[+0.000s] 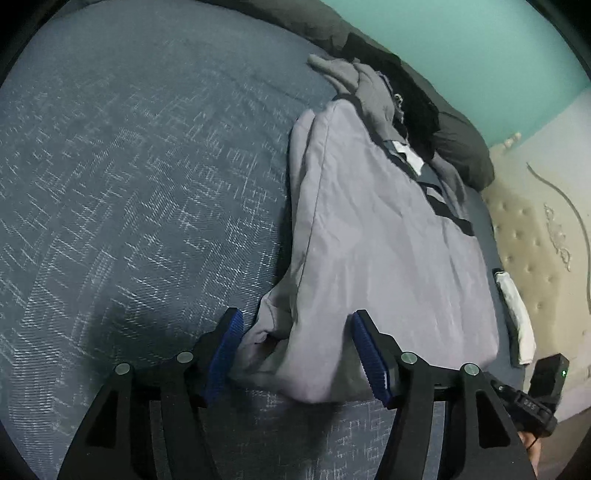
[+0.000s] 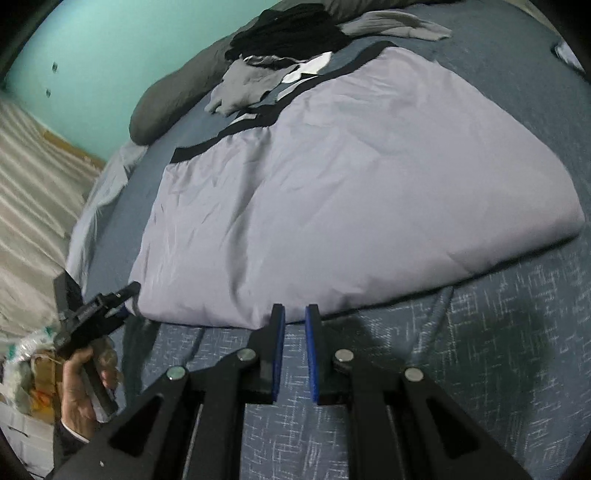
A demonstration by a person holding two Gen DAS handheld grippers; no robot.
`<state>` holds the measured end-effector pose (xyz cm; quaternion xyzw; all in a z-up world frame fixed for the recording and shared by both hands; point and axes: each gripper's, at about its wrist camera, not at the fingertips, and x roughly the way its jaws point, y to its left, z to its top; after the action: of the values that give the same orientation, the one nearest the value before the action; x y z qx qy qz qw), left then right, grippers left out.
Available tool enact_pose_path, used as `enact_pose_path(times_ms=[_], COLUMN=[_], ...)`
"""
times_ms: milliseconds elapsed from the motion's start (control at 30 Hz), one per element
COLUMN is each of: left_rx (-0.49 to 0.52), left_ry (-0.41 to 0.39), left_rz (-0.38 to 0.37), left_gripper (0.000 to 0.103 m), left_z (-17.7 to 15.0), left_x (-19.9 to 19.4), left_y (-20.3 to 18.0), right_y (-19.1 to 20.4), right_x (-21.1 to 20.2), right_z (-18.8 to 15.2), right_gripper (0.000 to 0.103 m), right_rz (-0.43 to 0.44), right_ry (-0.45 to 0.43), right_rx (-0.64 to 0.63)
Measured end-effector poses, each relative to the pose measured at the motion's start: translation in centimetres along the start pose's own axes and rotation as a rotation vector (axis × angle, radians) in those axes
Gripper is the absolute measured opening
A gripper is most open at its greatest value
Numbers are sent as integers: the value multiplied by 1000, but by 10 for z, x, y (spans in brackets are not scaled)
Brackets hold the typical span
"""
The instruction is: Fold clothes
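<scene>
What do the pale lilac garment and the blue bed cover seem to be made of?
The pale lilac garment looks like thin, smooth woven fabric with a slight sheen and fine creases, possibly synthetic. The blue bed cover looks like a thicker matte textile, with a white crosshatch pattern across it.

Folded garment on the bed, ahead of both grippers

The garment [image 2: 332, 184] lies on the bedspread [image 2: 498, 350] just ahead of the right gripper [image 2: 294, 314]; beyond it sit piled clothes [image 2: 288, 33], perhaps against a pillow [image 2: 166, 107].
</scene>
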<state>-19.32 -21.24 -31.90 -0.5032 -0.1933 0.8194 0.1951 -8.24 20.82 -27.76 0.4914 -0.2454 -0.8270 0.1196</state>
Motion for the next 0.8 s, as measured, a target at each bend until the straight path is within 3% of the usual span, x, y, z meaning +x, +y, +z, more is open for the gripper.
enact_pose_path(times_ms=[267, 333, 467, 633, 800], left_rx=[13, 26, 50, 55, 67], left_ry=[17, 16, 23, 34, 32], left_rz=[16, 26, 53, 53, 61], left_gripper=[64, 55, 48, 31, 23], left_z=[4, 5, 6, 8, 13], left_x=[14, 16, 18, 17, 7], left_y=[-8, -12, -20, -27, -42], right_y=[-26, -33, -44, -54, -64], right_x=[-9, -11, -16, -22, -26], right_z=[2, 2, 4, 3, 2], right_gripper=[10, 10, 10, 10, 10], right_rz=[39, 49, 64, 75, 83], right_ry=[-79, -98, -132, -151, -155], right_rx=[41, 52, 70, 90, 116])
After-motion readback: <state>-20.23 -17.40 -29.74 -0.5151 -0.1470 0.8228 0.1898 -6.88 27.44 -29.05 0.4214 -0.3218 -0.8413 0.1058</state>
